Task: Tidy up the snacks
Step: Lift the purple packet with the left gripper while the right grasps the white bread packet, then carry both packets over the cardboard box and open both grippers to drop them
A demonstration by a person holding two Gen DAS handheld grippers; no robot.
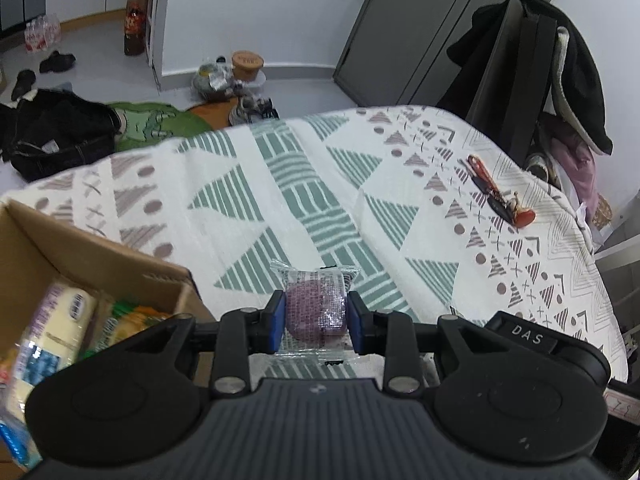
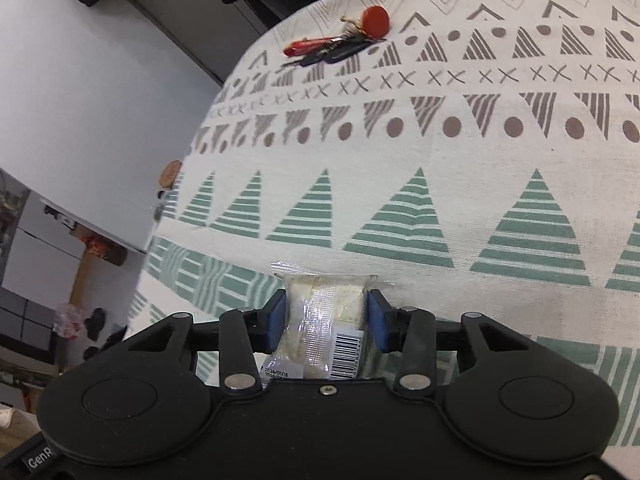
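Note:
My left gripper (image 1: 316, 320) is shut on a purple snack in a clear wrapper (image 1: 315, 308), held just above the patterned tablecloth (image 1: 248, 200). A cardboard box (image 1: 80, 248) sits to its left, with several wrapped snacks inside, among them a pale yellow pack (image 1: 56, 332). In the right wrist view, my right gripper (image 2: 327, 322) is shut on a pale snack in a clear wrapper with a barcode (image 2: 326, 312), over the same tablecloth (image 2: 400, 168).
A bunch of keys with red fobs (image 1: 496, 192) (image 2: 340, 42) lies on the cloth toward the far edge. A dark chair with a black coat (image 1: 540, 64) stands beyond the table. Bags, shoes and clothes lie on the floor (image 1: 60, 136).

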